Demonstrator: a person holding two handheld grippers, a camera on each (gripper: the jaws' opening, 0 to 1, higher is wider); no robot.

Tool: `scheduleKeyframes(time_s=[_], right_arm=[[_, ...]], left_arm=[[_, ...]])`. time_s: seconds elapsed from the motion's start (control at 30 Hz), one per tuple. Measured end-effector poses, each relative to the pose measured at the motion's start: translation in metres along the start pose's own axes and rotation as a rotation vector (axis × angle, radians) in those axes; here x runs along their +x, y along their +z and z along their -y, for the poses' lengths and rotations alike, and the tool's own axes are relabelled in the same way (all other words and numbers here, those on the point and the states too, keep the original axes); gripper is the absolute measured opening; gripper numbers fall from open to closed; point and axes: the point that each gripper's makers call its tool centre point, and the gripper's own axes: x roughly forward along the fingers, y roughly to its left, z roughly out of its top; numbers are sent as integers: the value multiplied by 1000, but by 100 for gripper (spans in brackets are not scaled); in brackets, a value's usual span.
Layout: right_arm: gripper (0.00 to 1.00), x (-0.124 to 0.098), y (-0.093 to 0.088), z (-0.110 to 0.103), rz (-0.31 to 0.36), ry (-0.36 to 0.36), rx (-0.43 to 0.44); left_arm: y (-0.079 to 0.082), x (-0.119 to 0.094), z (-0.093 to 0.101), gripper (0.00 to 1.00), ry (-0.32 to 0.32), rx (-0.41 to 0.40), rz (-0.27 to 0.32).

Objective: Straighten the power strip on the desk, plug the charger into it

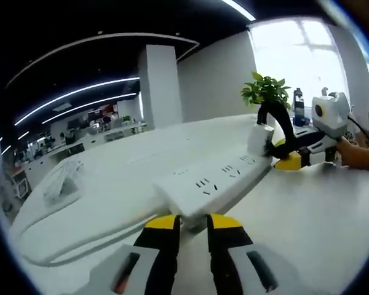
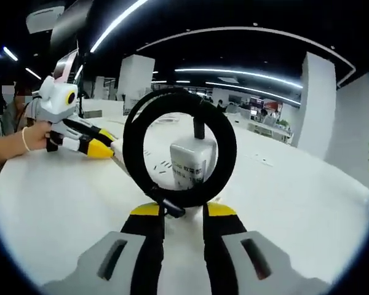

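Left gripper view: my left gripper (image 1: pixel 194 222), yellow-tipped jaws nearly closed on the near end of the power strip (image 1: pixel 216 180), apparently pinning it so it cannot slide while the plug goes in. Strip: long white hard plastic bar, smooth, rows of slotted sockets, lying flat on the matte white desk (image 1: pixel 307 215), its white cord (image 1: pixel 67 236) looping off to the side. At the strip's far end stands the charger (image 1: pixel 260 139), a small white block with a stiff black cable loop (image 1: pixel 281 120) arching over it; the right gripper (image 1: pixel 281 161) meets it there. A leafy green plant (image 1: pixel 265 90) sits behind. Right gripper view: my right gripper (image 2: pixel 182 212), jaws close together at the base of the charger (image 2: pixel 188 165); whether they grip the block itself or just its cable I cannot tell. Charger upright over the strip (image 2: pixel 152 166), seemingly for a straight downward push. Black cable loop (image 2: pixel 179 147), rubbery, round, frames it. Left gripper (image 2: pixel 104 149) holds the strip's far end.
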Motion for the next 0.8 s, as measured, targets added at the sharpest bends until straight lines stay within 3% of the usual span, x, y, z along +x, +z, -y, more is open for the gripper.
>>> scheduleKeyframes(time_s=[0.33, 0.37, 0.4, 0.47, 0.53, 0.57, 0.67, 0.73, 0.8], right_arm=[[19, -13, 0, -9, -13, 28, 24], [11, -14, 3, -33, 5, 161, 63], [10, -14, 5, -48, 10, 220, 204], [9, -11, 12, -63, 33, 266, 204], [8, -12, 12, -53, -12, 189, -50], [9, -15, 15, -52, 17, 171, -83], [12, -21, 8, -48, -6, 181, -87], [18, -21, 1, -32, -46, 140, -66], [26, -19, -4, -18, -64, 111, -30]], left_arm=[[-4, -14, 6, 13, -10, 57, -55], [-4, -16, 7, 12, -23, 59, -64], [-3, -16, 13, 11, -56, 45, -63], [-2, -16, 16, 10, -71, 33, -54], [-2, -13, 15, 11, -65, 46, -43], [-2, -12, 14, 11, -65, 35, -38], [-2, -10, 13, 12, -79, 15, -31], [-5, -6, 14, 15, -85, 9, -34], [-5, -4, 15, 17, -70, 56, -35]])
